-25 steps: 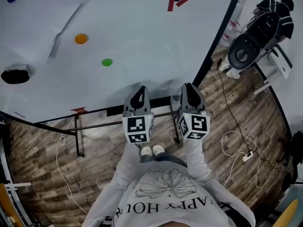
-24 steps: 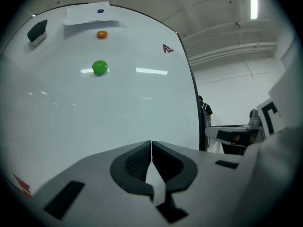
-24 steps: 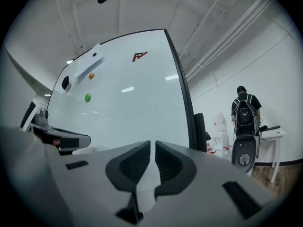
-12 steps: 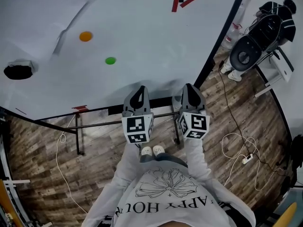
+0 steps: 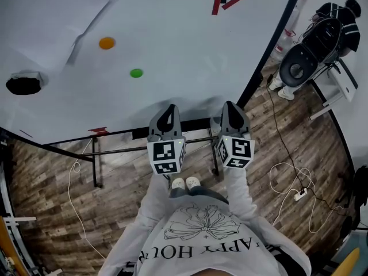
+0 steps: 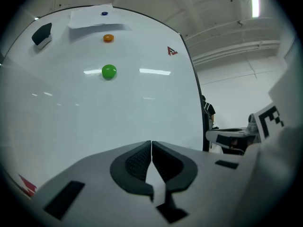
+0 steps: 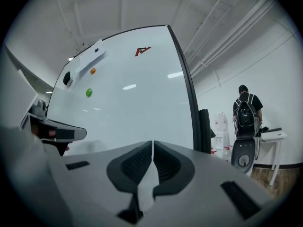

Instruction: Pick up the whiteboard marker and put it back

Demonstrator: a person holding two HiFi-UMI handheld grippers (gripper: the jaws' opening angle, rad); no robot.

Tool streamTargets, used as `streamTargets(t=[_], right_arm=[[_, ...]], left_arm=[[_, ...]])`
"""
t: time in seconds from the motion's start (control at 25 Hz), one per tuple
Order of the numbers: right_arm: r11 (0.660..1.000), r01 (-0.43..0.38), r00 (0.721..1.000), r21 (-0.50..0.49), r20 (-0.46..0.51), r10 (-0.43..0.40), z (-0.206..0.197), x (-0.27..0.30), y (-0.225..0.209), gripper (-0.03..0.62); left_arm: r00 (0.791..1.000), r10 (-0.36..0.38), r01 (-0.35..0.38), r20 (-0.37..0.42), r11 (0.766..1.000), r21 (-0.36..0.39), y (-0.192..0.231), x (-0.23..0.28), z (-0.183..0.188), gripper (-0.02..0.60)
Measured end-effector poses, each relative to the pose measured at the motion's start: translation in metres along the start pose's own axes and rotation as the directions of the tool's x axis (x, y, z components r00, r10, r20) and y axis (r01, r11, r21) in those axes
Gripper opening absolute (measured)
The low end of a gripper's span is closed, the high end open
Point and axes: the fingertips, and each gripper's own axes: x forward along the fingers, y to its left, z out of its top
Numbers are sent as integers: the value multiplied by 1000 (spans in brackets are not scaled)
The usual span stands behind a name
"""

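Standing before the whiteboard, the person holds the left gripper and the right gripper side by side, just off the whiteboard's lower edge in the head view. Neither carries anything. The whiteboard marker cannot be identified with certainty. A small red object at the whiteboard's lower edge may be it, but it is too small to tell. On the whiteboard's face sit a green magnet, an orange magnet, an eraser and a paper sheet. A bystander stands well right of the whiteboard, and a cable trails over the floor there.

In the left gripper view the fingers are pressed together with nothing between them, facing the whiteboard's face.

In the right gripper view the fingers have just been closing and now meet, also empty, near the whiteboard's right frame.

Judgement: empty fingers fit either a marker waiting to be lifted or one already returned. In both cases, keep the grippers level and off the whiteboard's face — the support bar below the whiteboard is the nearest obstruction.
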Motion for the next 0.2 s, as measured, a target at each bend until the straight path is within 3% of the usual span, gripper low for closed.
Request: streamTargets(t=[0.2], right_arm=[[1000,3,1000,-3,-1,-3,-1,2,-1,11]], left_arm=[[1000,-1,1,2,1000,3,2,1,0,8]])
